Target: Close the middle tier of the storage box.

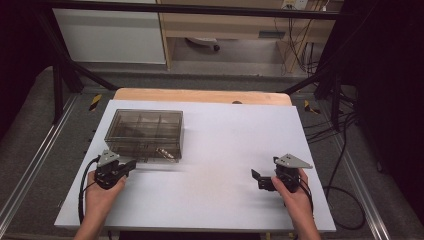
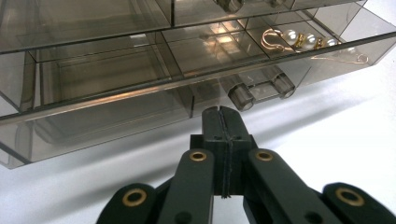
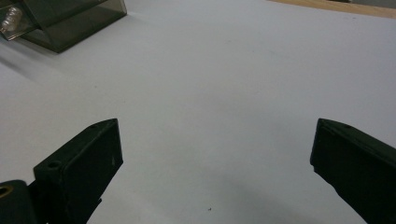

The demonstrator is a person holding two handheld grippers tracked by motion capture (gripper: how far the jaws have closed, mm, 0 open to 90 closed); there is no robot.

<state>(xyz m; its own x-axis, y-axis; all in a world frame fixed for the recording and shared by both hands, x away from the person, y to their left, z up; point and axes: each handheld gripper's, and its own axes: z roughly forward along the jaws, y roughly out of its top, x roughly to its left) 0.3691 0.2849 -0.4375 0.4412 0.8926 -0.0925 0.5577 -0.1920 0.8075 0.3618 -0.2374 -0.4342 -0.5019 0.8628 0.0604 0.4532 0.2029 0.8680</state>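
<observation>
Box just beyond left gripper.

A white board covered the wooden table, whose far edge showed bare. Black cables trailed over the grey floor at the right (some hung near the far cabinet).

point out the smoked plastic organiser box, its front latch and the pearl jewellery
smoked plastic organiser box [image 1: 145, 131], high view, on its lid
front latch [image 2: 259, 89], left gripper view, on the clear clasp
pearl jewellery [image 2: 299, 38], left gripper view, on the pearls
</observation>
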